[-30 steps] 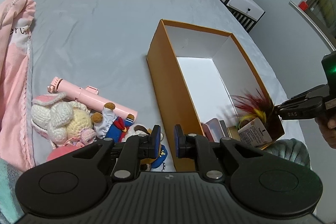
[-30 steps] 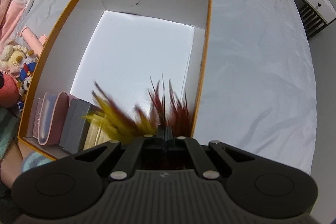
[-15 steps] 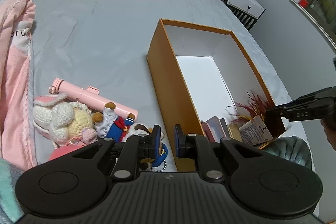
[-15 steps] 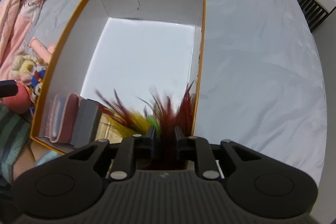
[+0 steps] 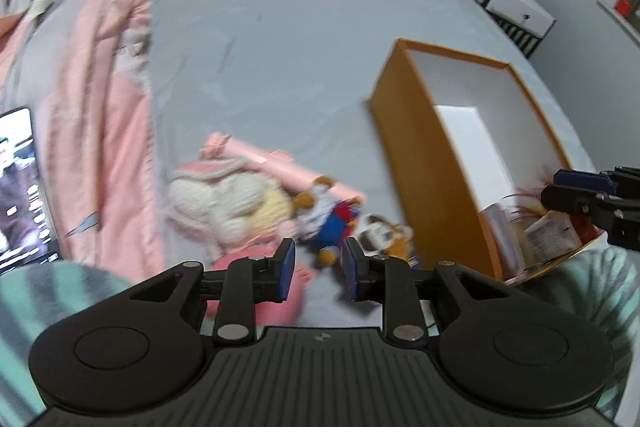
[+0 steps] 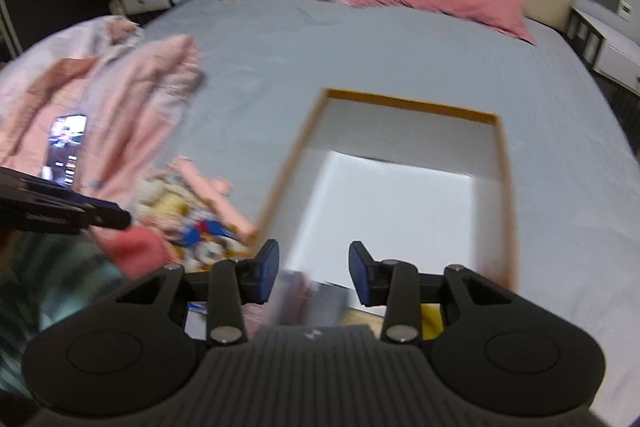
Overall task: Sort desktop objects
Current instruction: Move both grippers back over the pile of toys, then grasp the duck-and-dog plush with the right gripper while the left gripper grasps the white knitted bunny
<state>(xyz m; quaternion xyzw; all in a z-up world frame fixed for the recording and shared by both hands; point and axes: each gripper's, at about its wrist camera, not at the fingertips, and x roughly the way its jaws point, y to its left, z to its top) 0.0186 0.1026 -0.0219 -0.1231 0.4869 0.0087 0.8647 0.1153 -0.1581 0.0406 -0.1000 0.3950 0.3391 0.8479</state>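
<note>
The right gripper (image 6: 313, 271) hung over the near end of the orange box (image 5: 420, 163), its jaws having just been opening; they stood fairly wide with nothing pressed between them. The feathery red-and-yellow thing (image 5: 536, 187) lay inside the box at that near end, beside a labelled packet (image 5: 554, 235) and some flat cases, all blurred.

The left gripper (image 5: 317, 269) had just been parting its jaws too, to a narrow gap that held nothing. It pointed down at the pile of soft toys left of the box: a cream crocheted doll (image 5: 224, 199), a small figure in blue and red (image 5: 332, 223), another small plush (image 5: 384, 235) nearest the box wall, and a long pink tube (image 5: 280, 171) behind them on the grey bed (image 5: 280, 39). A round pink item sat partly hidden under the left gripper.

To my eye the next pick was one of those toys. It would go best if the jaws opened wider before descending, since the plush bodies looked bulkier than the present gap. The toys lay touching each other, so coming straight down on one, gripping its middle, should avoid dragging its neighbours. The right gripper would do well to clear the box mouth first.
</note>
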